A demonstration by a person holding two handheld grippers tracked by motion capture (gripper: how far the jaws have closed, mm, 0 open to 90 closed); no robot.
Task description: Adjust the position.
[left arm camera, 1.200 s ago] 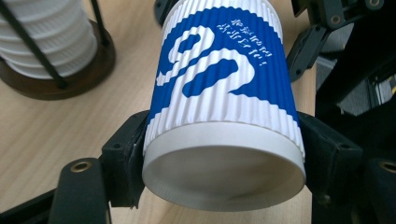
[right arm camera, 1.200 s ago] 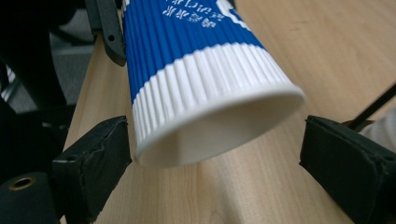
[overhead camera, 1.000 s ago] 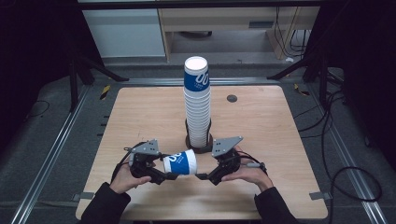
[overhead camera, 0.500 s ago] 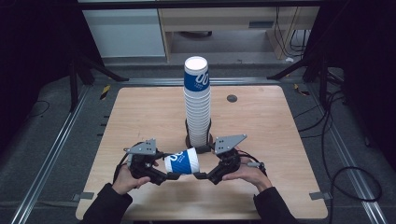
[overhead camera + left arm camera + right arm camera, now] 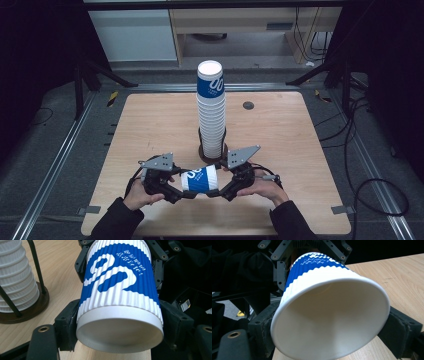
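High view: one wooden table (image 5: 150, 130) carries one tall stack of cups (image 5: 211, 115), standing upright in one dark round holder (image 5: 202, 150) near the table's middle. The stack's top cup wears a blue band with white marks; the cups below show as white ribbed rims, too many and too close to count. One single cup (image 5: 200, 179) lies on its side between two grippers, just in front of the stack, above the near part of the table. The left gripper (image 5: 177, 192) meets the cup's narrow end, the right gripper (image 5: 220, 190) its wide end. Two hands hold the grippers, each with a dark sleeve. One small dark round spot (image 5: 248, 105) sits on the far right part of the table.

Left gripper view: the one cup (image 5: 120, 297) is white and ribbed, with a wide blue band bearing a white swirl and a line of small white writing. Its closed base faces the camera. The left gripper's two black jaws press on the cup's sides near the base, clamped on it. The other gripper's black frame shows beyond the cup. The stack (image 5: 17, 277) and its holder (image 5: 27, 312) stand at the left.

Right gripper view: the cup's open mouth (image 5: 332, 320) faces the camera, plain white inside, blue band behind the rim. The right gripper's jaws have just been closing, with the cup between them; its two black pads now sit against the rim on both sides, gripping it.
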